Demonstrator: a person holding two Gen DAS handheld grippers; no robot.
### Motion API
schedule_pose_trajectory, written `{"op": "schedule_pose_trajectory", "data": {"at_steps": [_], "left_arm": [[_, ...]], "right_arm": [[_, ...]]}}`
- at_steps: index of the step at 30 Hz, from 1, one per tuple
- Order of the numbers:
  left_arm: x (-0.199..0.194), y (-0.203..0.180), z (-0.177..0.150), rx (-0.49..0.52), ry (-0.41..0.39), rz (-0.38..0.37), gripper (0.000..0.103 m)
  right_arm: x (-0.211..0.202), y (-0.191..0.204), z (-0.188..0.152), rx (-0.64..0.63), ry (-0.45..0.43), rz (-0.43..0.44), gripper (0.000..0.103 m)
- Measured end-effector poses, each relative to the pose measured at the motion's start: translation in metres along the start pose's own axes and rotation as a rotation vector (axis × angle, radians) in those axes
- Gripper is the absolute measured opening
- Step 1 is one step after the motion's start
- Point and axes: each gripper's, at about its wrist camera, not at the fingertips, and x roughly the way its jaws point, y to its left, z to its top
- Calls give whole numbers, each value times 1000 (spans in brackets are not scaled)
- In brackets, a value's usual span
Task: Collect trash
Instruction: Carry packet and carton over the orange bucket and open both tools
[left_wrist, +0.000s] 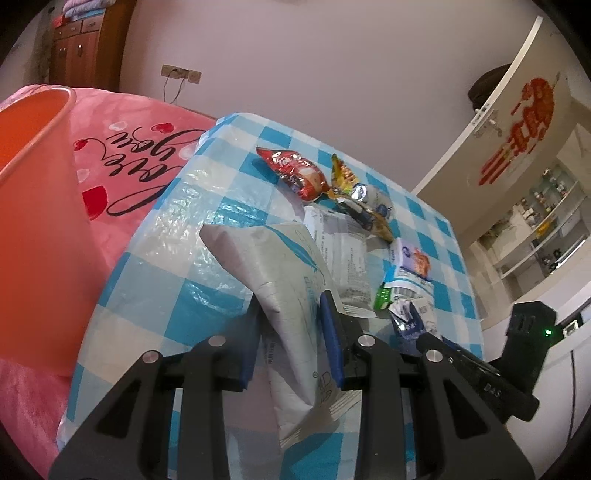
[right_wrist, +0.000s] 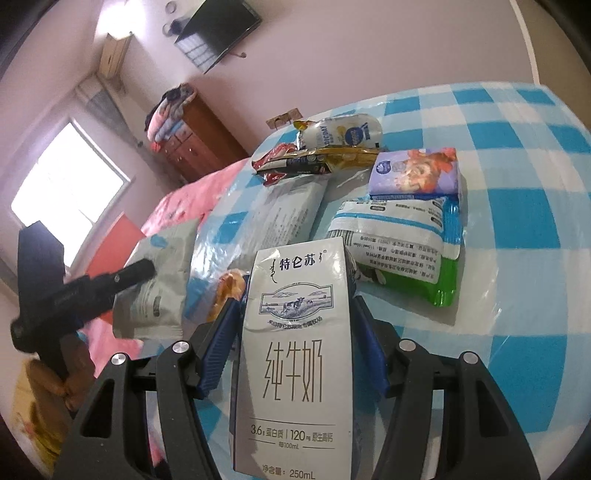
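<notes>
Two grips: the left gripper (left_wrist: 291, 332) pinches a grey pouch (left_wrist: 273, 258) above the worktop (left_wrist: 166, 295), the right gripper (right_wrist: 295, 325) clamps a milk carton (right_wrist: 295, 332). The limp pouch could slip before reaching the orange bin (left_wrist: 33, 206).

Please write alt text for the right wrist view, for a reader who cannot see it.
The right gripper holds a white milk carton above a blue checked tablecloth strewn with snack wrappers. At left, the left gripper holds a grey pouch.
</notes>
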Motion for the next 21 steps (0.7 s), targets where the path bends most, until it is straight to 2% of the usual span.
{"op": "schedule_pose_trajectory", "data": {"at_steps": [5,11,16,21], "left_arm": [[-10,4,0,-3,-14,-48,33],[-25,9,5,-8,-44,-102,33],[-46,15,14,-7,-87,-139,33],[-77,24,26,-13,-159,-170,33]], "right_arm": [[-6,-4,3,84,-14,42,62],[-18,8,14,119,-43,57,62],[-25,29,31,119,-64,79,62],[-21,69,51,85,-64,130,62]]}}
